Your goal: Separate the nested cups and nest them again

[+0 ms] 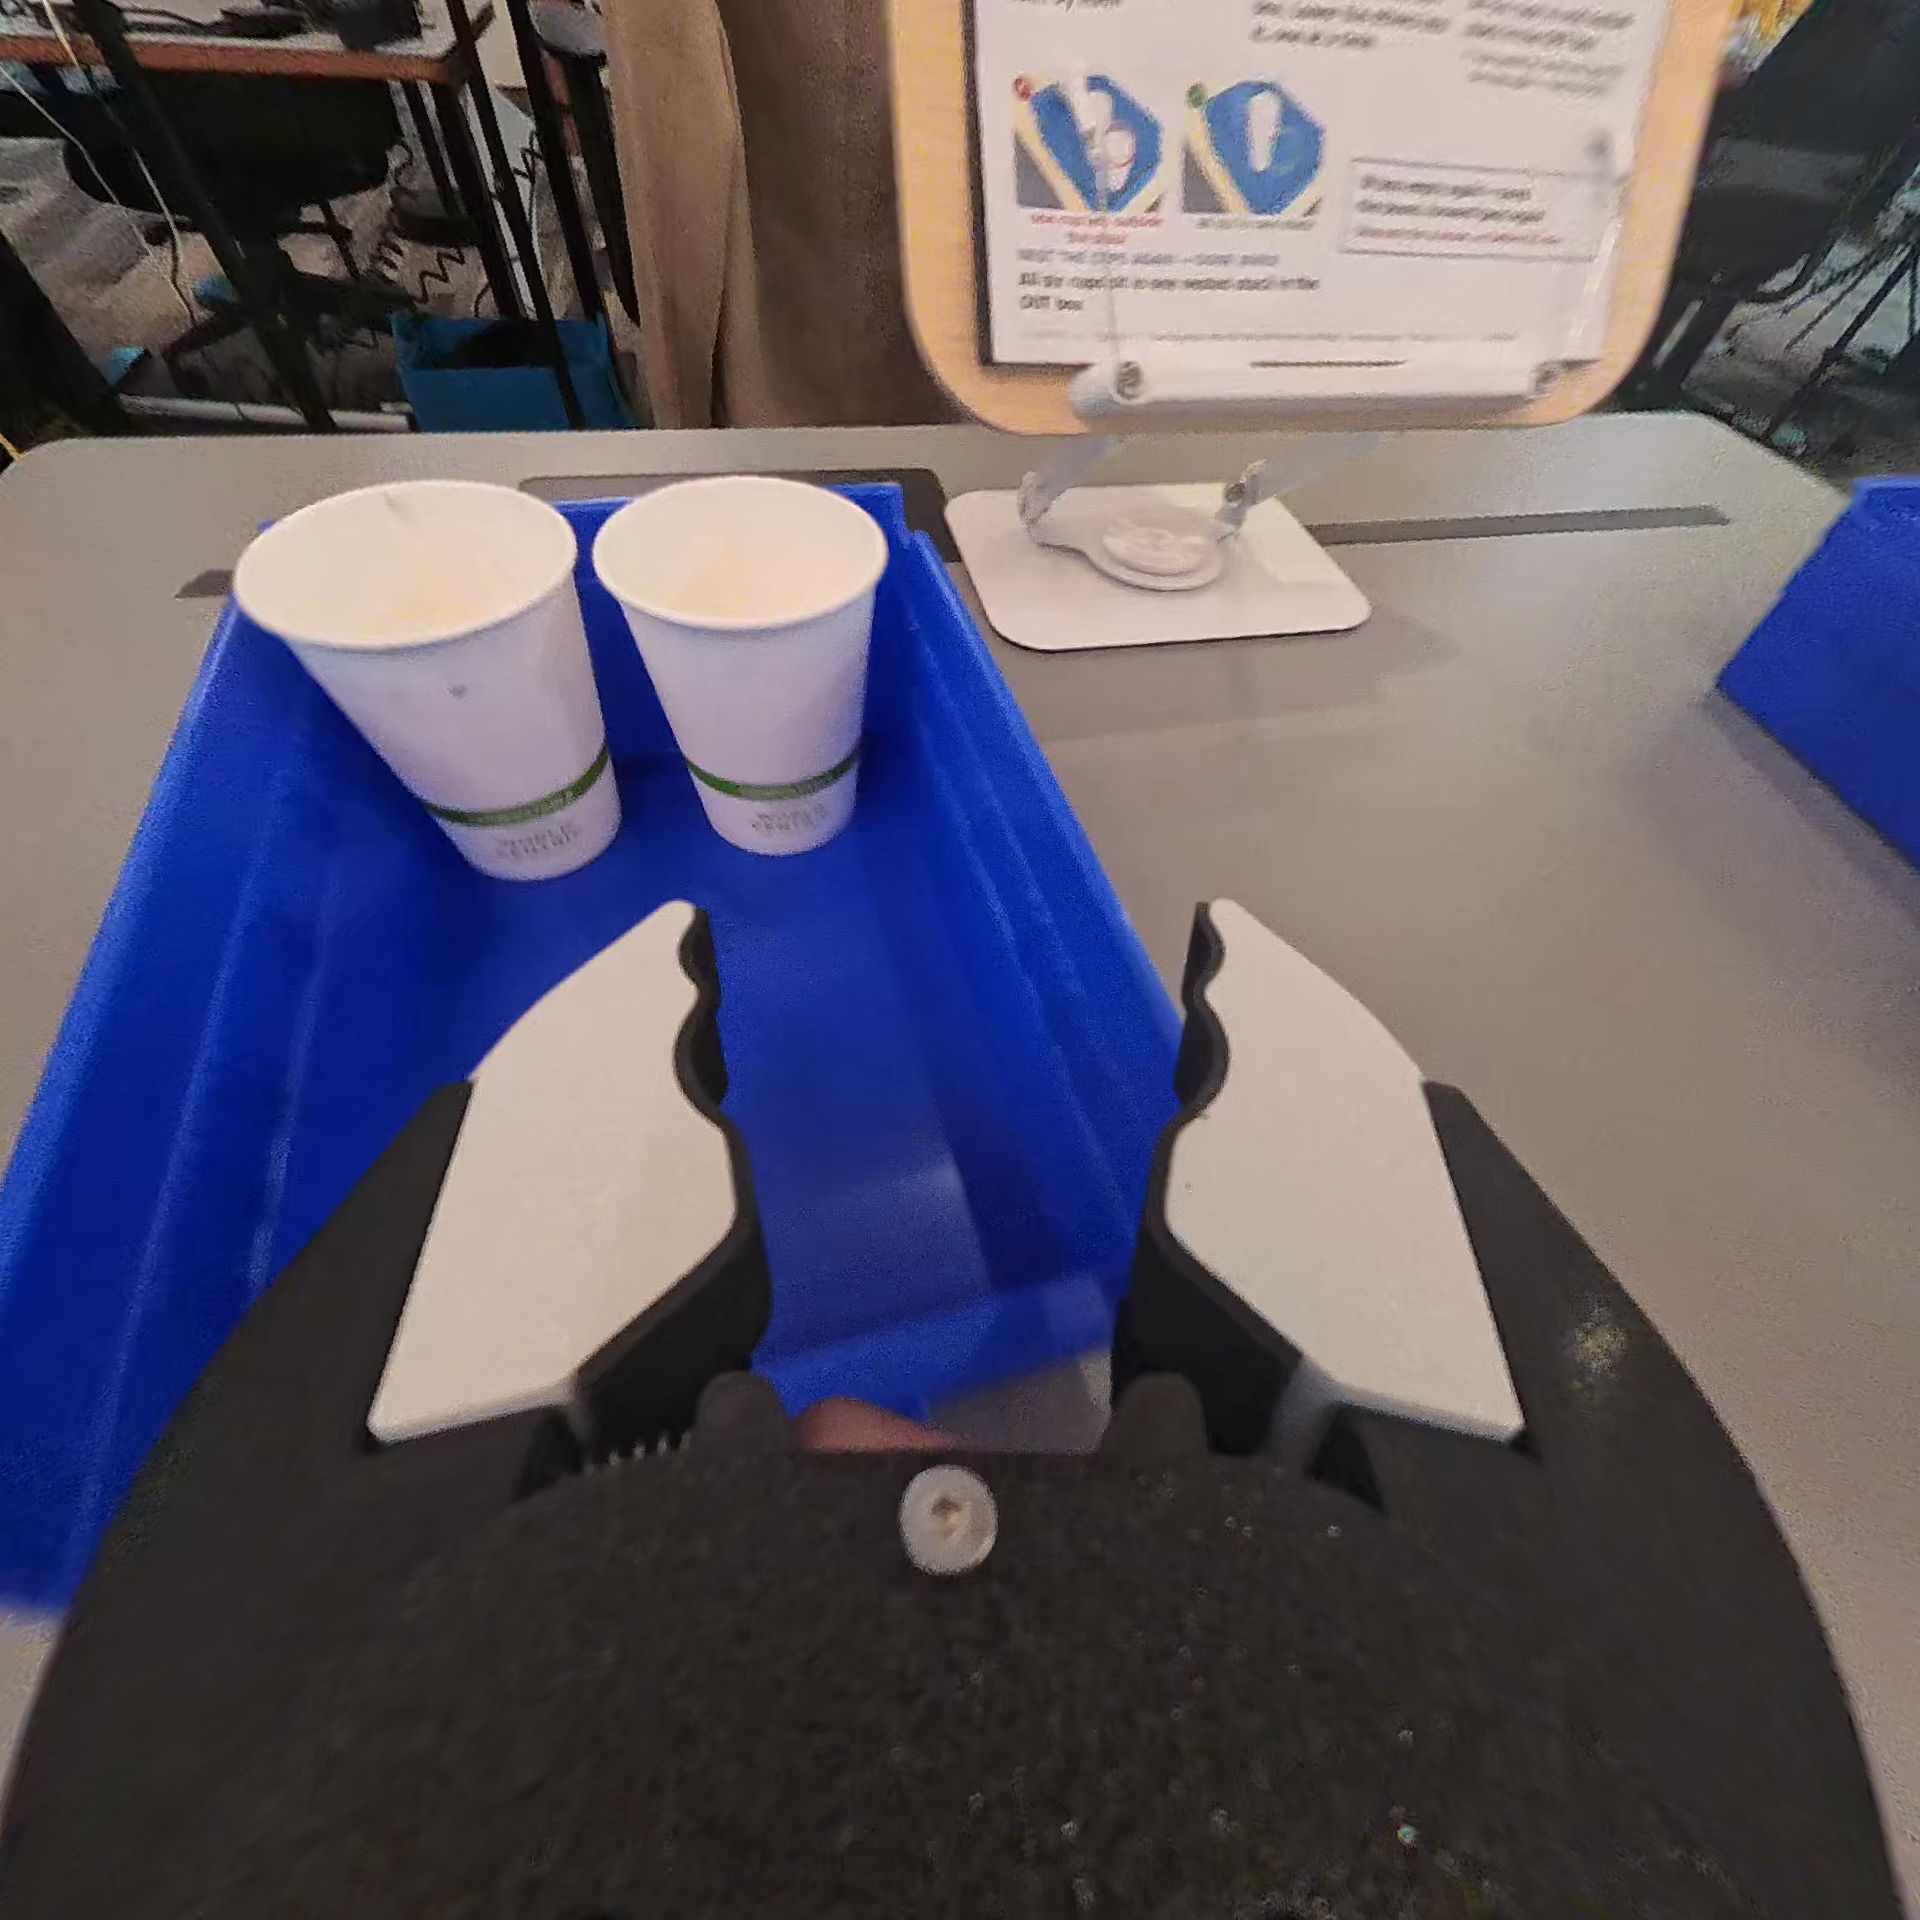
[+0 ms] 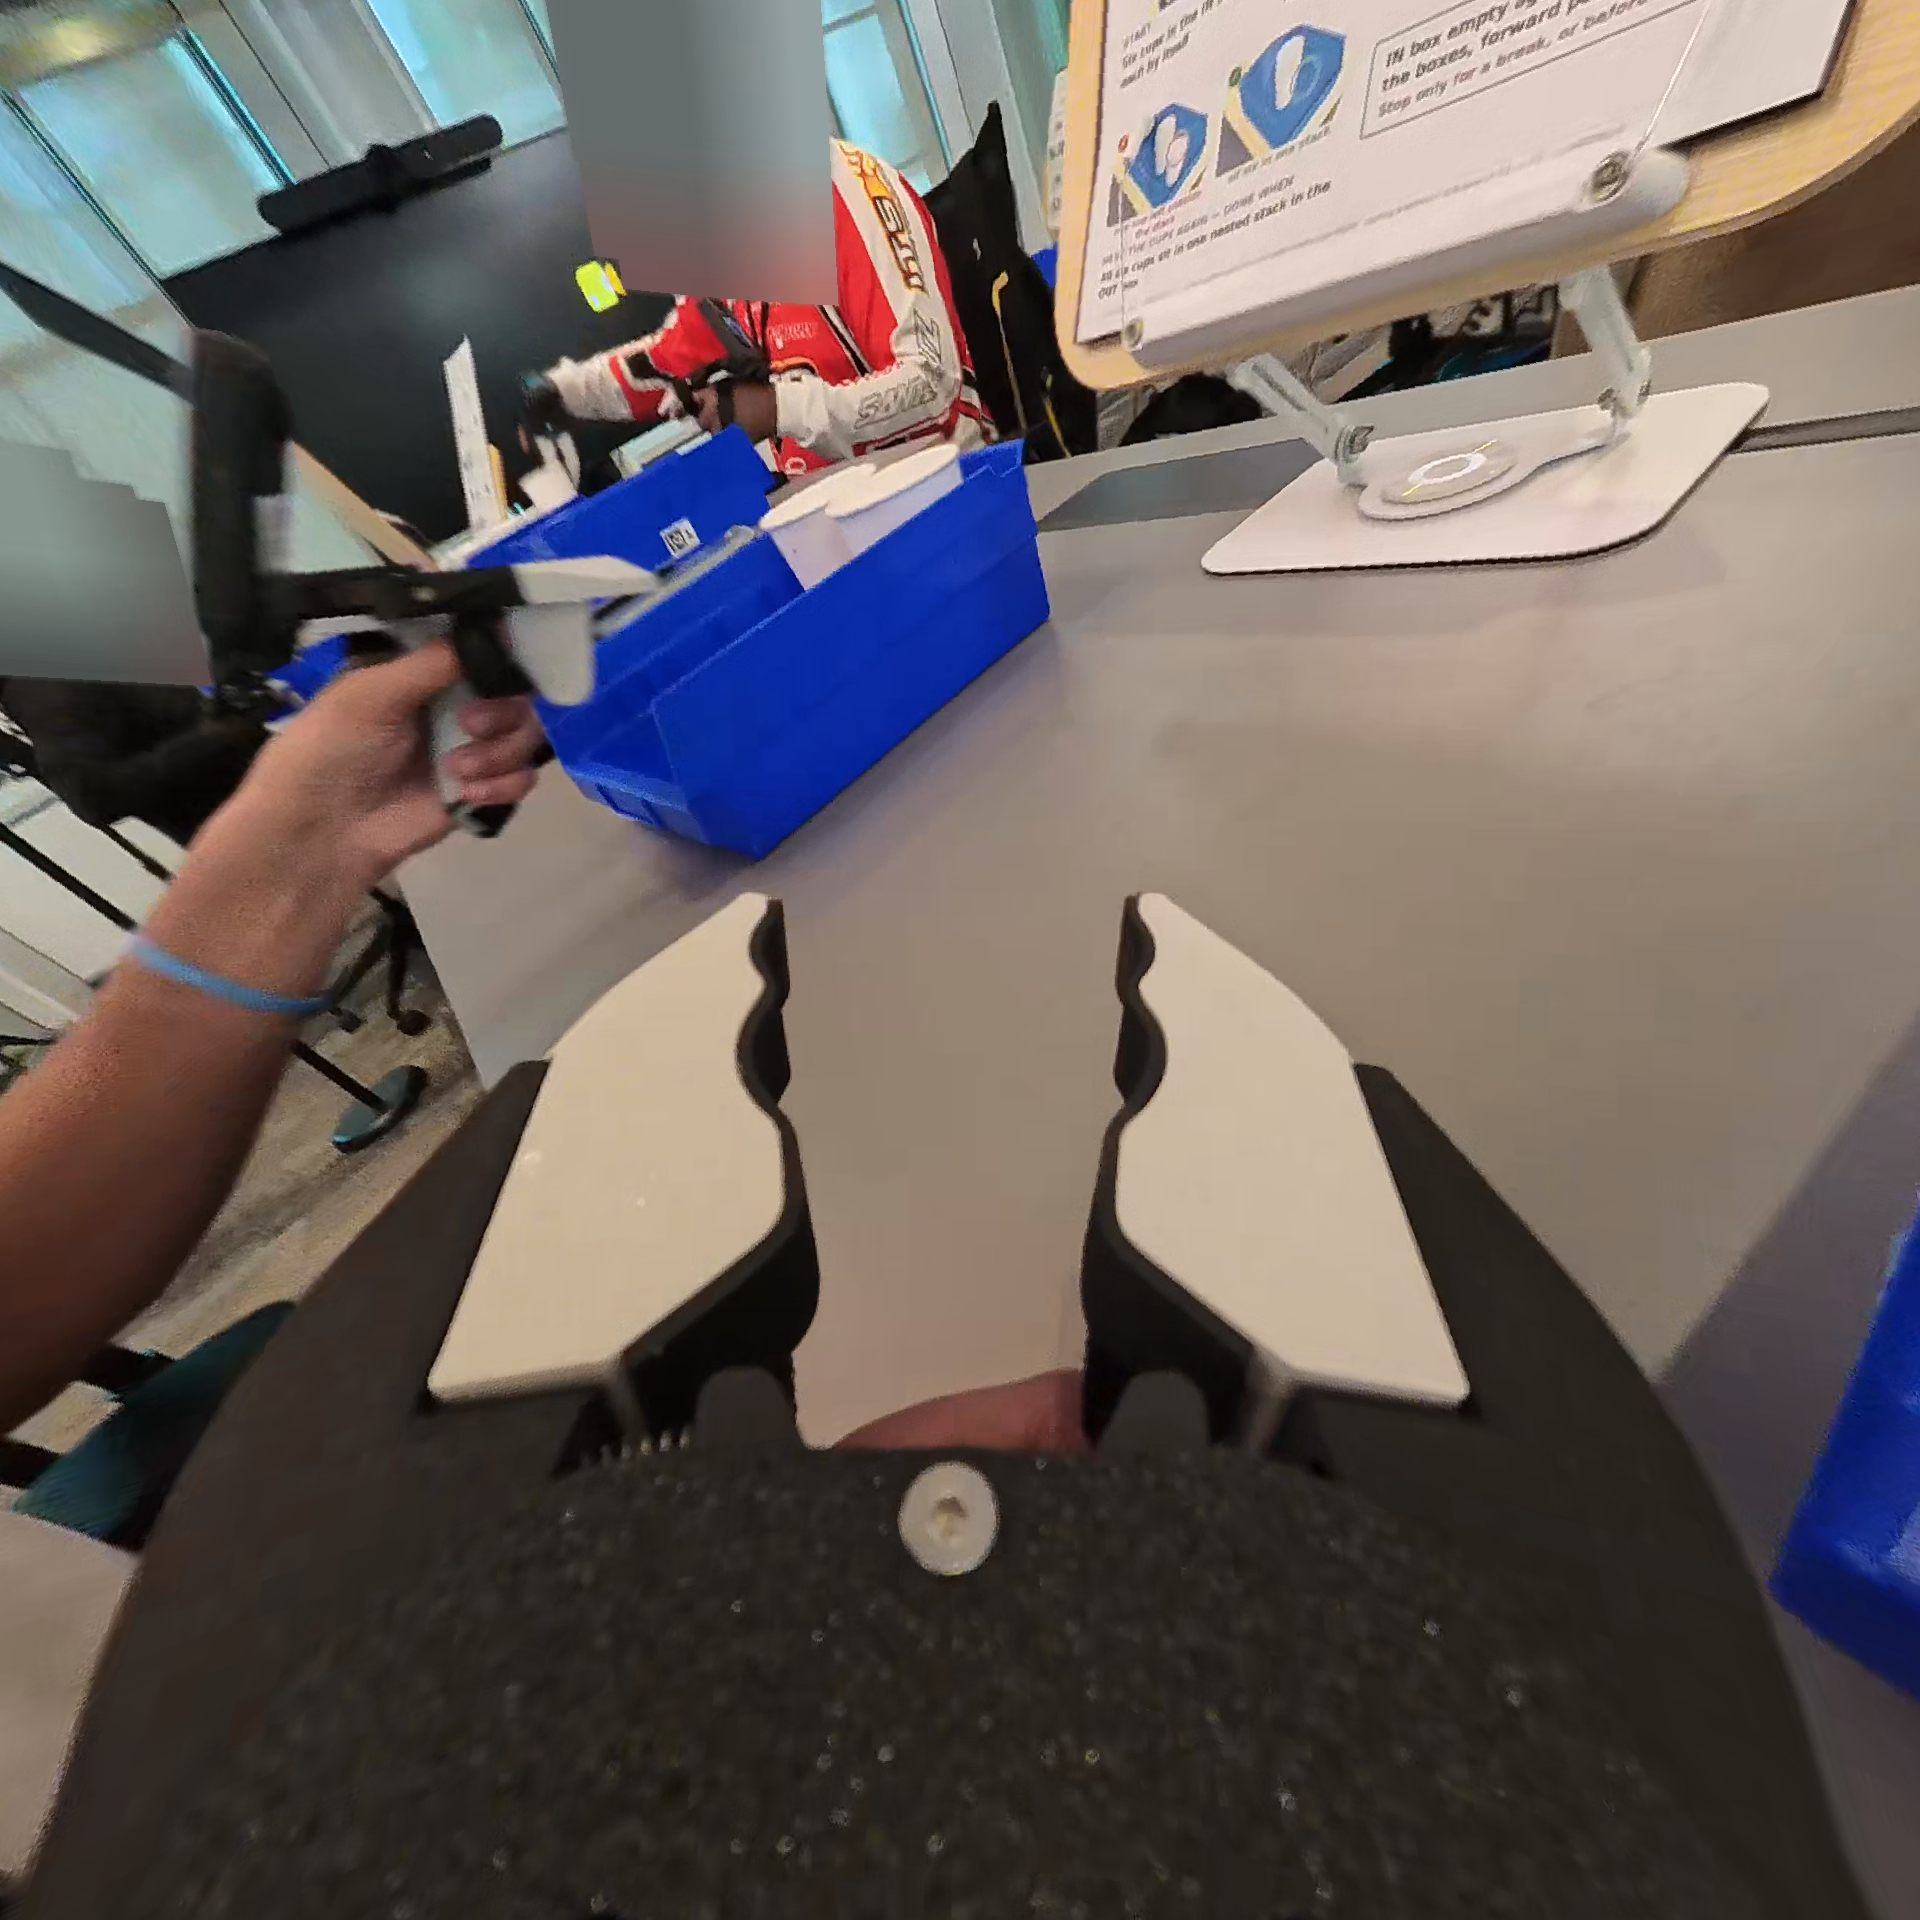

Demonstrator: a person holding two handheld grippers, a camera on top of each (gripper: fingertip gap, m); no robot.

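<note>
The left gripper (image 1: 951, 914) hangs above the near end of a blue bin (image 1: 260, 935), its white, black-edged fingers (image 1: 582, 1174) spread wide with nothing between them. The right gripper (image 2: 951, 909) is likewise spread and empty, poised over bare grey table (image 2: 1403, 779), well apart from the bin.

From the right wrist view the left gripper appears side-on at the bin's near end, held in the person's hand (image 2: 343, 779), a light blue band around that wrist.

Inside the bin, at its far end, two white paper cups (image 1: 447, 665) (image 1: 753, 644) stand upright side by side, just beside each other, each with a green band near its base. They are apart, not nested, and neither gripper touches them. In the right wrist view their rims show above the bin's wall (image 2: 862, 509).

The table is a smooth matte grey top with rounded corners and a dark slot running along its far edge. Beyond the bin, a wooden-edged board (image 1: 935, 260) bearing a printed instruction sheet sits tilted on a white stand with a flat base (image 1: 1164, 592). Part of a second blue bin (image 1: 1839, 665) sits at the table's right edge.

Beyond the table, the room holds black-legged desks, cables on the floor and a teal container in the left wrist view. The right wrist view shows large windows and another person in a red and white jacket (image 2: 894, 343) working at a neighbouring table with more blue bins.
</note>
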